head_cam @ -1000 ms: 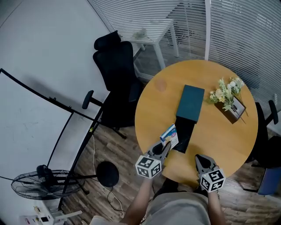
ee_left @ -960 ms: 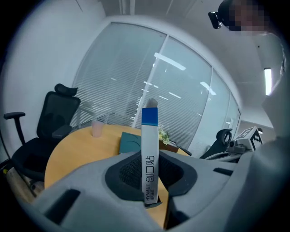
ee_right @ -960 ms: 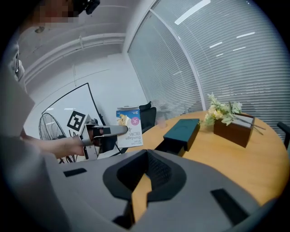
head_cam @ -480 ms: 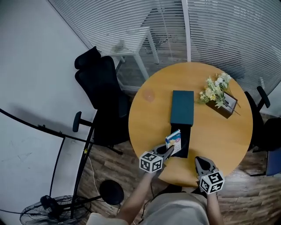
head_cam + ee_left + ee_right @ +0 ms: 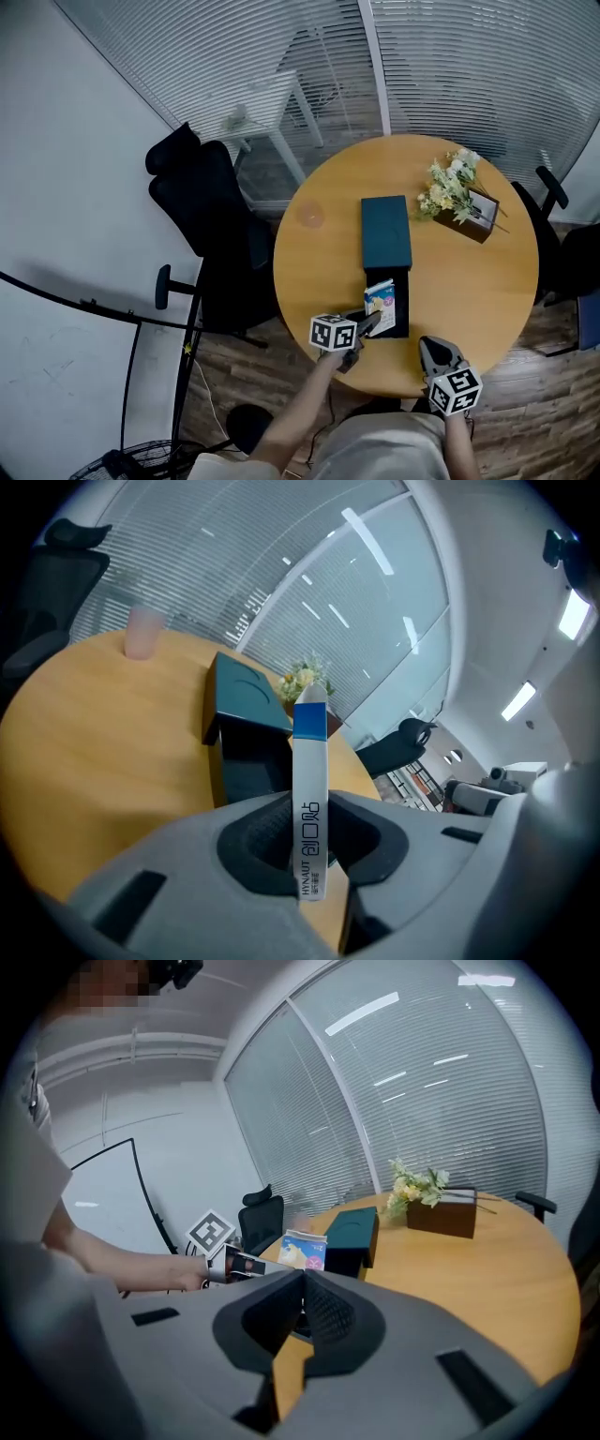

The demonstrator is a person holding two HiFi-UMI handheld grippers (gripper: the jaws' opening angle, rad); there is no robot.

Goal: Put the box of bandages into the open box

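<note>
The bandage box (image 5: 381,297), white with a blue end, stands on edge over the black open box (image 5: 397,321) on the round wooden table (image 5: 469,281). My left gripper (image 5: 370,322) is shut on its near end. In the left gripper view the bandage box (image 5: 309,780) rises edge-on between the pads, with the open box (image 5: 248,761) just beyond. The teal lid (image 5: 386,232) lies over the open box's far end. My right gripper (image 5: 433,354) hovers at the table's near edge, jaws shut with nothing in them (image 5: 302,1302).
A brown box of flowers (image 5: 457,202) sits at the table's far right. A pale pink cup (image 5: 310,216) stands at the far left. A black office chair (image 5: 206,220) stands left of the table, with glass walls and blinds behind.
My left gripper has carried the bandage box down and to the right, from beside the open box's left edge to over it. The right gripper has barely moved.
</note>
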